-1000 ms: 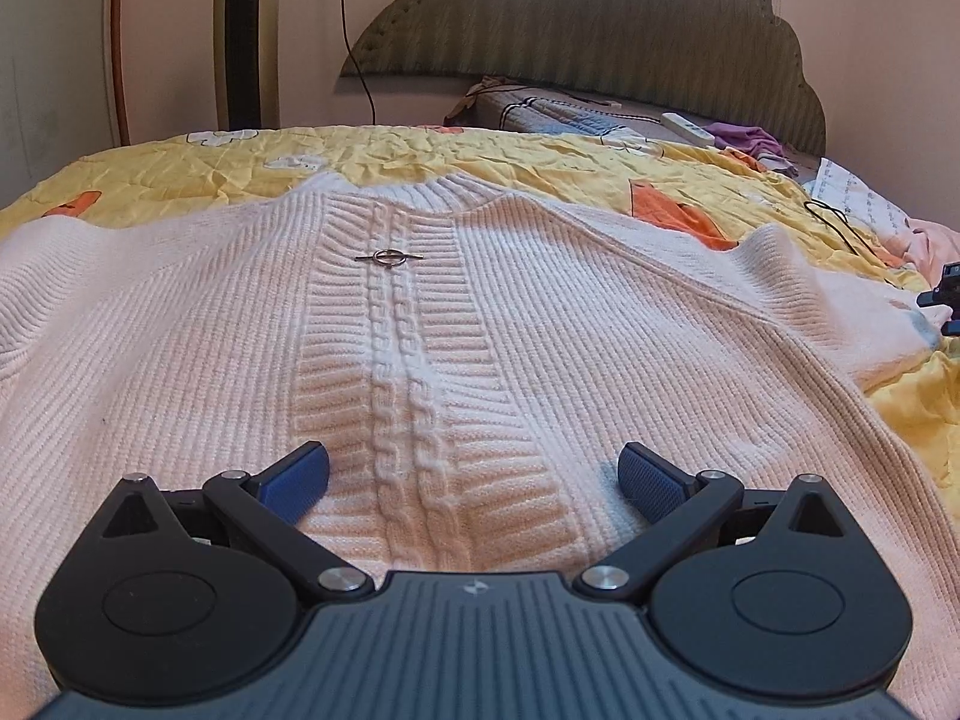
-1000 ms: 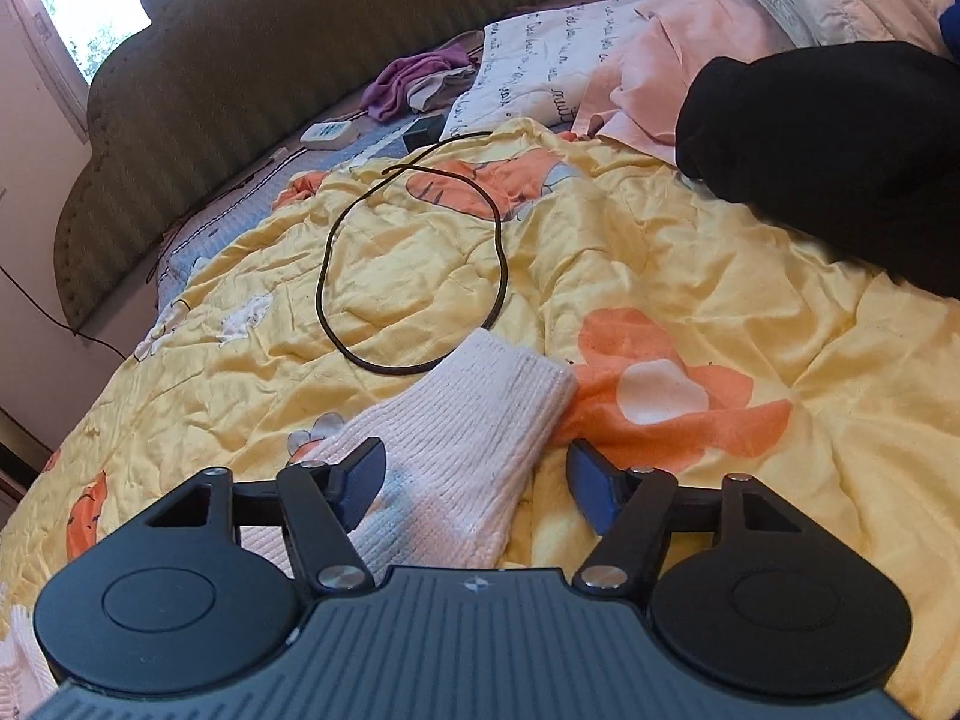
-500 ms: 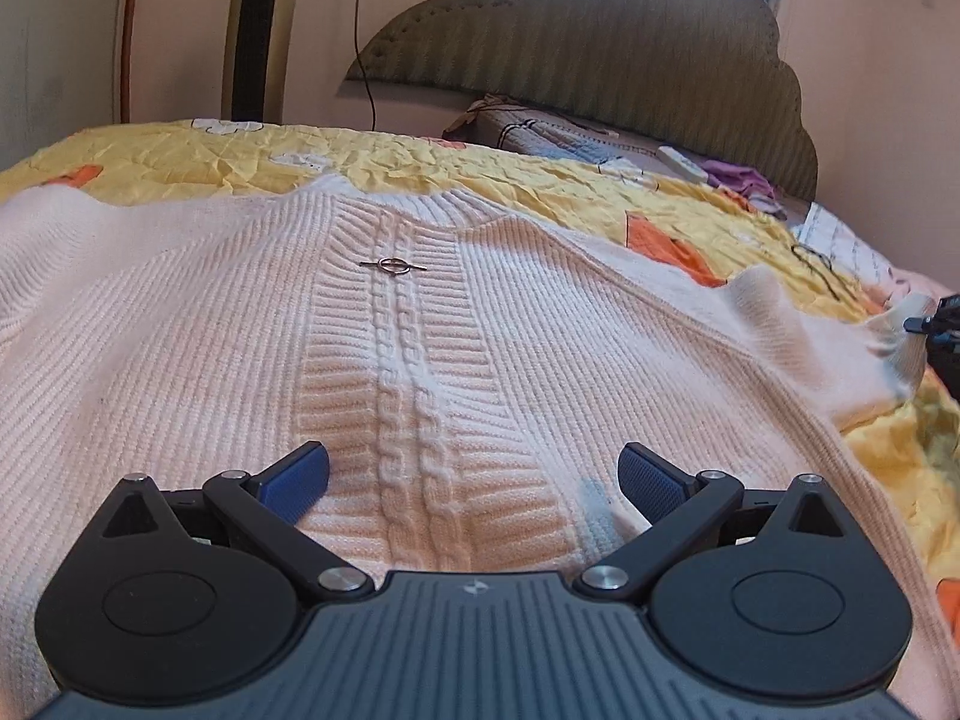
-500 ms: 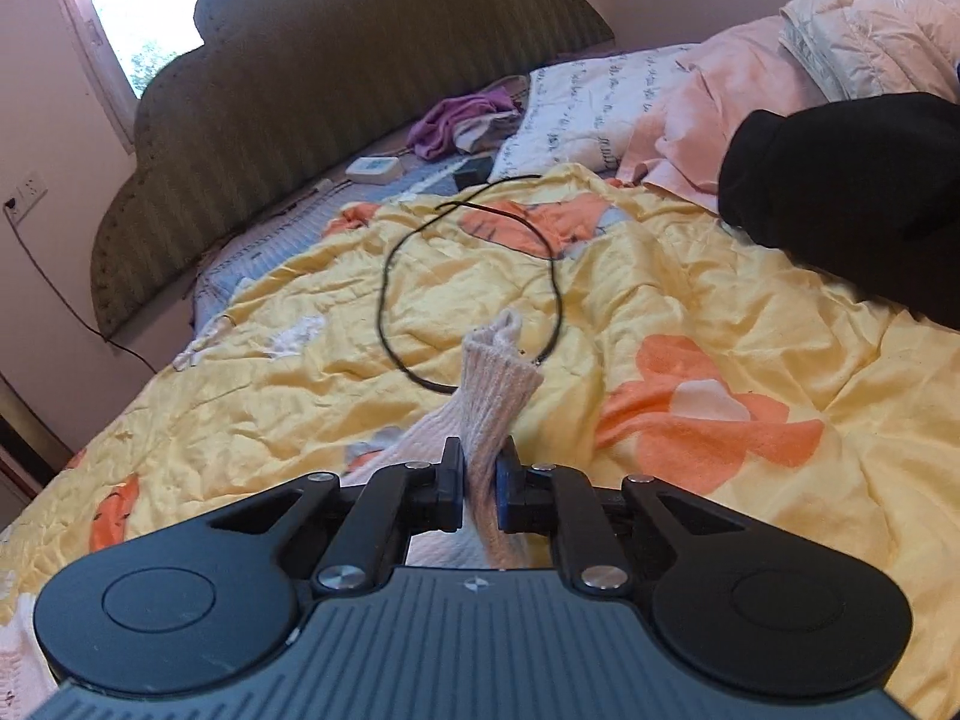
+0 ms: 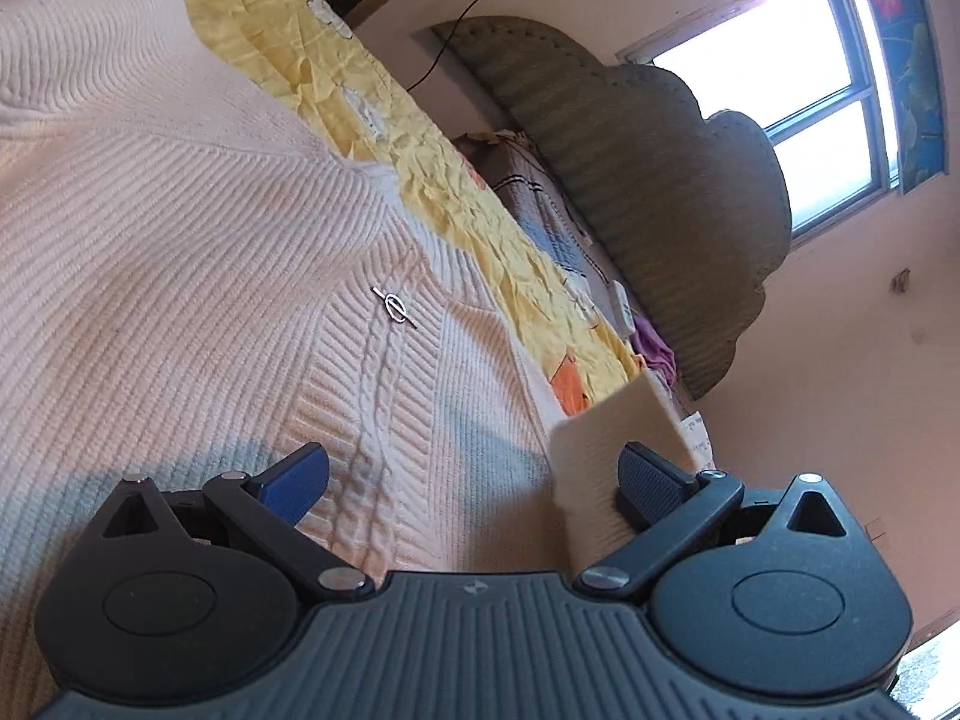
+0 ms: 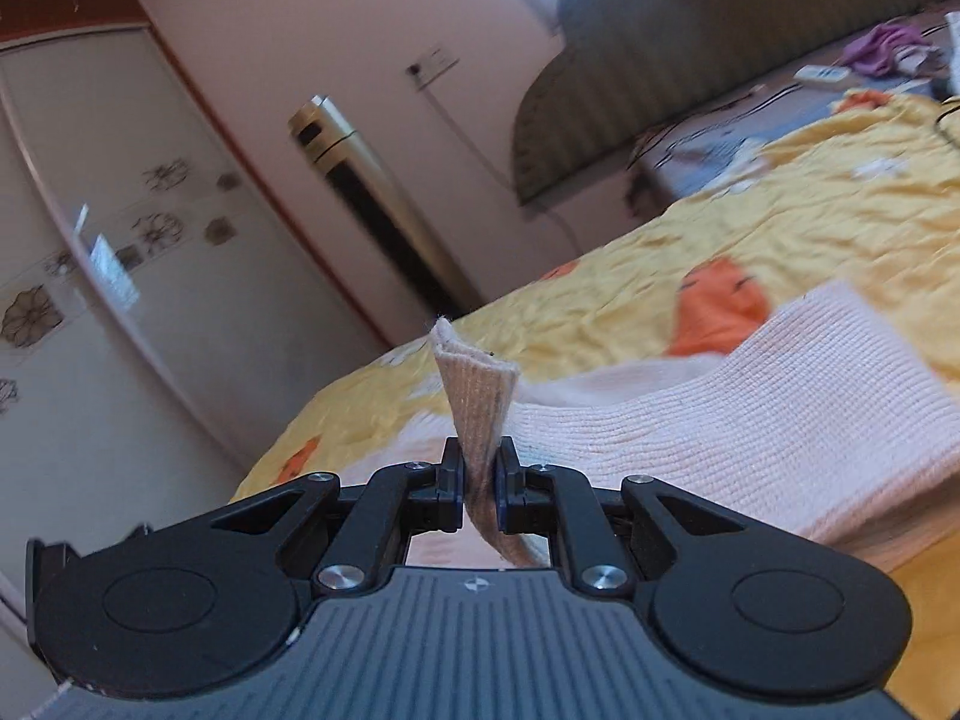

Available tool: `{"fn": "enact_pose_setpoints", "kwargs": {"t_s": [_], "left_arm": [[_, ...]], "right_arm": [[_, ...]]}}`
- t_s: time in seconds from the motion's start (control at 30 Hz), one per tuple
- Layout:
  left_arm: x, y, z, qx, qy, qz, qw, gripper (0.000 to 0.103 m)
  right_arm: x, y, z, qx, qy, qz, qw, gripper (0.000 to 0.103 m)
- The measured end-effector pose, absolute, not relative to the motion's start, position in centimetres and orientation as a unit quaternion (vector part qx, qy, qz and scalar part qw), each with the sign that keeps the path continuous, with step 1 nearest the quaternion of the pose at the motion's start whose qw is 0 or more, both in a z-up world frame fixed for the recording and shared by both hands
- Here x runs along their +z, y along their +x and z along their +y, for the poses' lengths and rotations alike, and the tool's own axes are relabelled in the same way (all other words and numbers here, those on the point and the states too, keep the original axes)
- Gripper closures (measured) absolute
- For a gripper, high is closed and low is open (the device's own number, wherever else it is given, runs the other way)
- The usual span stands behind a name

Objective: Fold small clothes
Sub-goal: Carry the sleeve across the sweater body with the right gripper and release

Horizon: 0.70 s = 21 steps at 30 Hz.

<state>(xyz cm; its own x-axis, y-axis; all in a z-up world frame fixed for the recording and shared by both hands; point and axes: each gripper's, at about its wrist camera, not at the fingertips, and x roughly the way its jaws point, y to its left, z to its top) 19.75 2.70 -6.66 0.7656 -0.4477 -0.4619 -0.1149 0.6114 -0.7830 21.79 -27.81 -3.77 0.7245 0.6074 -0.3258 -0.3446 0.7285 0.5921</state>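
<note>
Your right tool is clamped on the ribbed cuff of a cream knit sweater, the pinched fabric standing up in a fold between the two closed jaws. The sleeve trails away to the right of that tool, over a yellow quilt printed with orange shapes. Your left tool hangs over the sweater's front with its blue pads spread wide and gripping nothing; the camera is tilted, so the bed runs diagonally up the view. The sweater lies spread across the quilt, its cable-knit centre panel running toward a small metal pin near the neckline. A raised piece of the same cream knit stands just in front of the left tool's right-hand pad. At the head of the bed are a scalloped green headboard and a bright window; the right wrist view also shows a tall tower fan against the wall.
</note>
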Motion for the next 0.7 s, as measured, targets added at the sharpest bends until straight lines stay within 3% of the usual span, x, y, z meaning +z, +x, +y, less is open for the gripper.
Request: {"fn": "enact_pose_setpoints", "kwargs": {"t_s": [0.17,0.43,0.47,0.5,0.57,0.7], "left_arm": [[-7.7,21.5,1.2,-0.127,-0.438,0.346,0.820,0.000],[-9.7,26.7,-0.7,-0.148,-0.488,0.403,0.760,0.000],[-9.7,26.8,-1.0,-0.148,-0.482,0.401,0.765,0.000],[-9.7,26.7,-1.2,-0.149,-0.479,0.398,0.768,0.000],[-9.7,26.4,-1.5,-0.154,-0.471,0.392,0.775,0.003],[-9.7,26.1,-1.6,-0.145,-0.459,0.397,0.782,0.013]], "right_arm": [[-7.0,21.3,-21.8,0.283,0.213,0.315,0.880,0.088],[-7.0,19.1,-21.0,0.291,0.163,0.301,0.893,0.087],[-7.2,18.9,-20.8,0.289,0.148,0.305,0.895,0.081],[-7.4,18.8,-20.5,0.288,0.141,0.311,0.895,0.065],[-7.6,18.4,-20.5,0.307,0.148,0.316,0.885,0.043],[-6.8,17.4,-22.5,0.319,0.181,0.301,0.880,0.044]]}}
